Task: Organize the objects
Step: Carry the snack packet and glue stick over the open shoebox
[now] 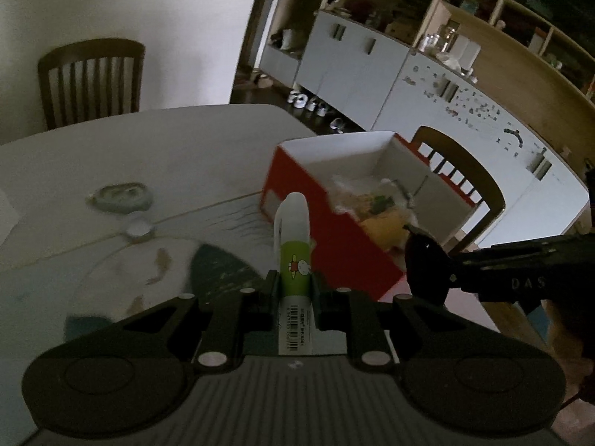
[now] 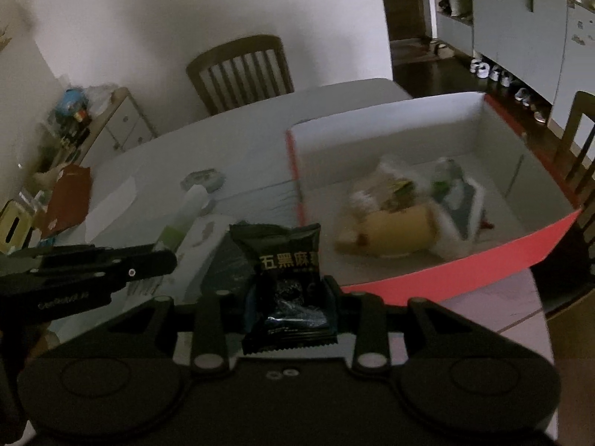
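Note:
My left gripper (image 1: 293, 284) is shut on a white tube with a green label (image 1: 293, 245) and holds it above the table, just left of the red box (image 1: 297, 174). My right gripper (image 2: 290, 290) is shut on a black snack packet (image 2: 284, 278) and holds it near the front left corner of the same red box (image 2: 465, 267). The box is open, white inside, and holds several wrapped items, among them a yellow one (image 2: 394, 234). Each gripper shows in the other's view, the right one (image 1: 424, 264) and the left one (image 2: 163, 260).
The table (image 1: 111, 141) carries a small oval dish (image 1: 121, 197), a round cap (image 1: 138, 228) and a patterned mat (image 1: 223, 267). Wooden chairs (image 1: 93, 78) (image 1: 465, 174) stand at the far side and behind the box. A cluttered cabinet (image 2: 74, 130) is at the left.

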{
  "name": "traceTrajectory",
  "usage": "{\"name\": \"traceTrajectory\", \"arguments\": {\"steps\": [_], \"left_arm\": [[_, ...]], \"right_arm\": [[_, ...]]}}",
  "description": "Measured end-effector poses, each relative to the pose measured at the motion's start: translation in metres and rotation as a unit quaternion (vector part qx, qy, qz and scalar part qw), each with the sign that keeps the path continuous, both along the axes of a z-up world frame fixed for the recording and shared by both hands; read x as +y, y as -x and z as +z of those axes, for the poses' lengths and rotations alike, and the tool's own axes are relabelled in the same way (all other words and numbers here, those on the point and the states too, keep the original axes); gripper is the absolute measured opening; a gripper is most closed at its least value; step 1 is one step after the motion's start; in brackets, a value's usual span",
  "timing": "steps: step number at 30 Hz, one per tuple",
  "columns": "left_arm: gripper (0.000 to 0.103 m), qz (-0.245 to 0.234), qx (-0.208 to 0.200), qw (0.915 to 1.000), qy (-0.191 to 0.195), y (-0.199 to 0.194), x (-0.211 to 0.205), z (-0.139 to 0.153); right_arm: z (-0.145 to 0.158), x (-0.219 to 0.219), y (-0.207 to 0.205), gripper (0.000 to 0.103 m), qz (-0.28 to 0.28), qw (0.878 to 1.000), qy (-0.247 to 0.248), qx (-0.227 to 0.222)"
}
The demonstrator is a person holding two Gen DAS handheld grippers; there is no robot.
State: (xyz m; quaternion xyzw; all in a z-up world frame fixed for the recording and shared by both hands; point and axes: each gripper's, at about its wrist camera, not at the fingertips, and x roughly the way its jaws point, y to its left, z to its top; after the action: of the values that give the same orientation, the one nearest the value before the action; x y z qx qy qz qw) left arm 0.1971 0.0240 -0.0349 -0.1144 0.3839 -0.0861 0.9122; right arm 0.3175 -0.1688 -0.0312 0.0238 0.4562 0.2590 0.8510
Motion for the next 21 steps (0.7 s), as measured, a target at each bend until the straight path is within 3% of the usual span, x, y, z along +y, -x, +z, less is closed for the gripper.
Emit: {"name": "traceTrajectory", "arguments": {"steps": [15,21], "left_arm": [[0.016,-0.040,-0.012,0.9991,-0.010,-0.059,-0.080,0.012],[0.016,-0.056,-0.013,0.9975,-0.040,-0.091,-0.105,0.013]], "right_arm": [[0.003,-0.092,-0.058,0.035,-0.063,0.998,0.001,-0.031],[-0.006,-0.118,-0.088,0.035,-0.090,0.995,0.012,-0.032]]}}
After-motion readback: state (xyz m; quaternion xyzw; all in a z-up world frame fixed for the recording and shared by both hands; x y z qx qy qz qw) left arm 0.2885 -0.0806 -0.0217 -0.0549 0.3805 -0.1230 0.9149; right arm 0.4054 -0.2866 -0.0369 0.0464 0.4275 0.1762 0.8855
